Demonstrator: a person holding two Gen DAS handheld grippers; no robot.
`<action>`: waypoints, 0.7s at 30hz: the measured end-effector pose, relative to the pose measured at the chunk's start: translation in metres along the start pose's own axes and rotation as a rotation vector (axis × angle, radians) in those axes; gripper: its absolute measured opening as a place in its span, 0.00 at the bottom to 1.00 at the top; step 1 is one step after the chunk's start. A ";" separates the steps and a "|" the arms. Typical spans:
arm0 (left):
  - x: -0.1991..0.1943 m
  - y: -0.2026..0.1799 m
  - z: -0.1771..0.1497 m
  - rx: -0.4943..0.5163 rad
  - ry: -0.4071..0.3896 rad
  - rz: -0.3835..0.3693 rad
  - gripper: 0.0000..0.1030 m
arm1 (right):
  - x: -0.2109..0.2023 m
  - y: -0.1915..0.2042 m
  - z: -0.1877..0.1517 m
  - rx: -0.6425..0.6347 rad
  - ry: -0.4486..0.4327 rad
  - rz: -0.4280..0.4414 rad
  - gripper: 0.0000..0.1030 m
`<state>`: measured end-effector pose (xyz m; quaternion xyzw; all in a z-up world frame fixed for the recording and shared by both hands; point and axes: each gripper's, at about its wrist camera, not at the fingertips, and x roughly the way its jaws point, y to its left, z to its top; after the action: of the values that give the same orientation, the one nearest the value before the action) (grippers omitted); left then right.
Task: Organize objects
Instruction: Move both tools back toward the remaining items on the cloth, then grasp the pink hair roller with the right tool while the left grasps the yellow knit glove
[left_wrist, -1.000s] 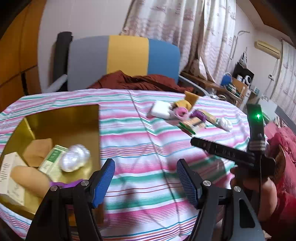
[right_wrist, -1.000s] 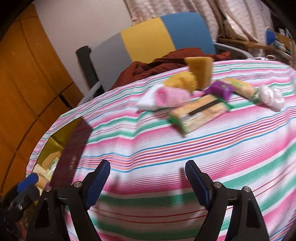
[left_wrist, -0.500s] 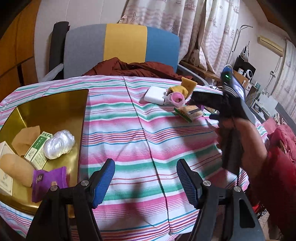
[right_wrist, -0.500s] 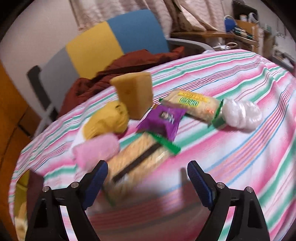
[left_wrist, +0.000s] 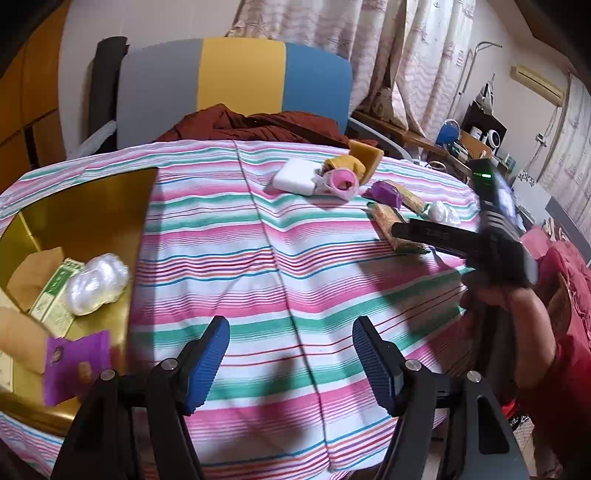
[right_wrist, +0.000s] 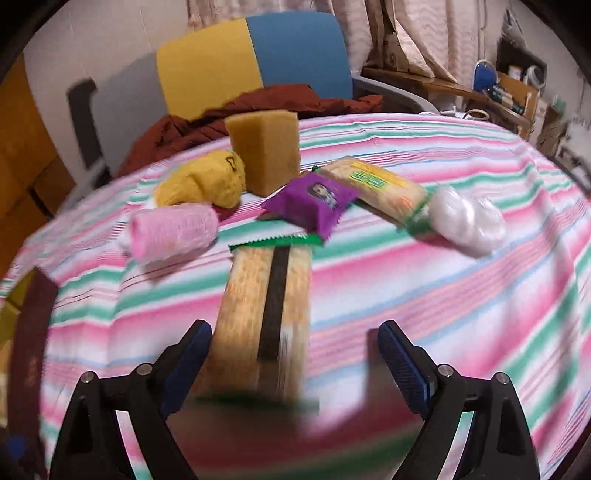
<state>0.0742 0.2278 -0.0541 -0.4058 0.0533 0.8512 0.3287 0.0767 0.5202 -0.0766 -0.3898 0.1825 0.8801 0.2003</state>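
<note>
Motion blur smears the cracker pack (right_wrist: 264, 317) between the spread right gripper (right_wrist: 295, 354).

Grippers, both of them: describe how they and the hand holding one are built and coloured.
Left gripper and right gripper match: black angular frames with silver bolts, each finger faced with a ribbed blue pad. From the left wrist view, the right one's black body carries a green light, gripped by a bare hand with a red sleeve. No cables visible.
</note>
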 end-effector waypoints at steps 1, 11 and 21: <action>0.002 -0.002 0.001 0.003 0.002 -0.003 0.68 | -0.010 -0.003 -0.002 -0.006 -0.038 -0.003 0.89; 0.010 -0.013 0.008 0.015 0.010 -0.014 0.68 | 0.004 0.043 0.054 -0.105 -0.085 0.219 0.90; 0.005 0.003 -0.001 -0.025 0.019 0.016 0.68 | 0.060 0.077 0.066 -0.223 -0.013 0.248 0.70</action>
<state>0.0705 0.2278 -0.0589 -0.4177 0.0489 0.8503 0.3163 -0.0391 0.4987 -0.0678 -0.3785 0.1290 0.9154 0.0467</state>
